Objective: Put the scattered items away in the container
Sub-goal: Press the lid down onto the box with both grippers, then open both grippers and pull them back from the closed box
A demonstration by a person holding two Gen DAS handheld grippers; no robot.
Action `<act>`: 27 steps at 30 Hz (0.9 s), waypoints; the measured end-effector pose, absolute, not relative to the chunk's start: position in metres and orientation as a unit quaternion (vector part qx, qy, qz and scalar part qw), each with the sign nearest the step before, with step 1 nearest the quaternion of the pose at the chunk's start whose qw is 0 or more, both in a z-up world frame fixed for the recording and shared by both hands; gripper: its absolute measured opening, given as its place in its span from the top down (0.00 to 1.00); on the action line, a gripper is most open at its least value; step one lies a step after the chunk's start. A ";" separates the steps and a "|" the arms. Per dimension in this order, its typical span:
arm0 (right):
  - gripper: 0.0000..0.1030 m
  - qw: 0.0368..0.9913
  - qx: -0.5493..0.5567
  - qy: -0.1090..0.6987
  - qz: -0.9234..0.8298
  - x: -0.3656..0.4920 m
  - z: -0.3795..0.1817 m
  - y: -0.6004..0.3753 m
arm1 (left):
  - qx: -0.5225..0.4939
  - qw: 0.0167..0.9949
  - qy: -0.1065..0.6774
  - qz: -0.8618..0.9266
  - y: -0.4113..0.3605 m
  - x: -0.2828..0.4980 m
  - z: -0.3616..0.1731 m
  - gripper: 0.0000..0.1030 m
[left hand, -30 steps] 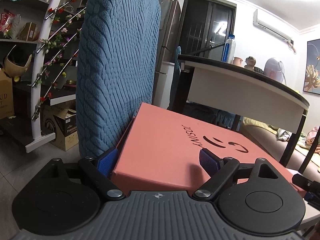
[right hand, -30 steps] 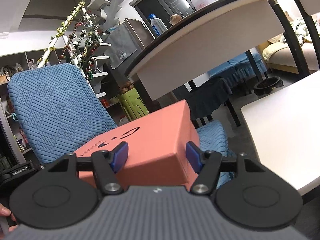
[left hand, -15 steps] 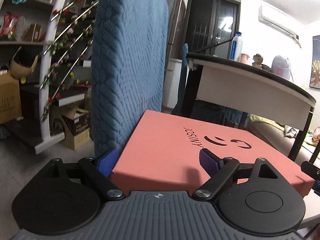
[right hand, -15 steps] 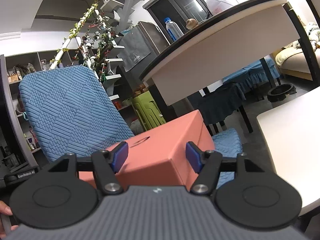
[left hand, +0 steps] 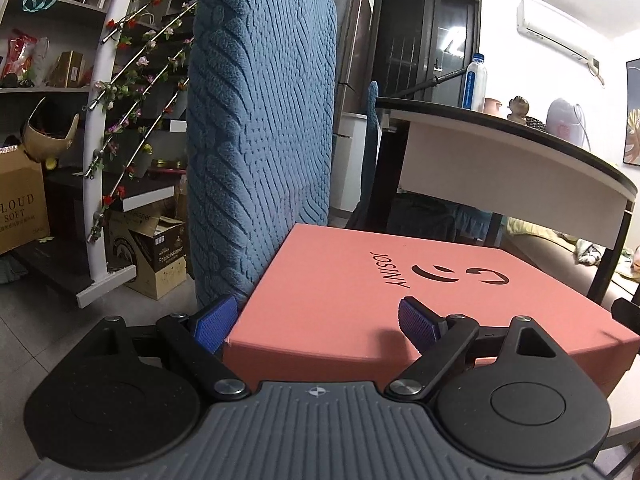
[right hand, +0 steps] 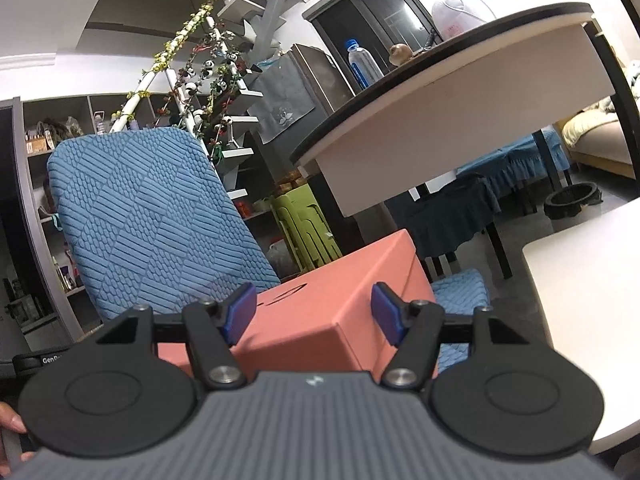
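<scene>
Pink box (left hand: 360, 280) blocks ahead; blue chair back (left hand: 260, 120) crowds its left.

I counted one pink box (left hand: 360, 280) ahead of my two grippers, one blue chair (right hand: 152, 216) behind it, and one water bottle (left hand: 474, 80) beyond.

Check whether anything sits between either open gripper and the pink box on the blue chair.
Nothing visible does. The left gripper straddles a near corner of the pink box, and the right gripper frames another corner. The closed lid top is bare. Contact cannot be judged.
</scene>
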State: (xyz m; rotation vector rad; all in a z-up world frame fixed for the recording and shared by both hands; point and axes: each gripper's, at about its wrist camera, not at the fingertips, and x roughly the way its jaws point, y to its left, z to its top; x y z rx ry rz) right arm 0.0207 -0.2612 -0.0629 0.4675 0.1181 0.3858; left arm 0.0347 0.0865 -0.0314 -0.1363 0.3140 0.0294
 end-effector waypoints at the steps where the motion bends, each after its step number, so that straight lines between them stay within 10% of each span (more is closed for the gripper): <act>1: 0.38 0.954 0.224 0.058 0.188 0.021 -0.063 -0.260 | -0.068 0.985 0.156 0.015 0.086 0.034 -0.031 0.13; 27: 0.44 0.959 0.159 0.099 0.213 0.047 -0.080 -0.269 | -0.041 0.986 0.158 0.036 0.068 0.030 -0.054 0.08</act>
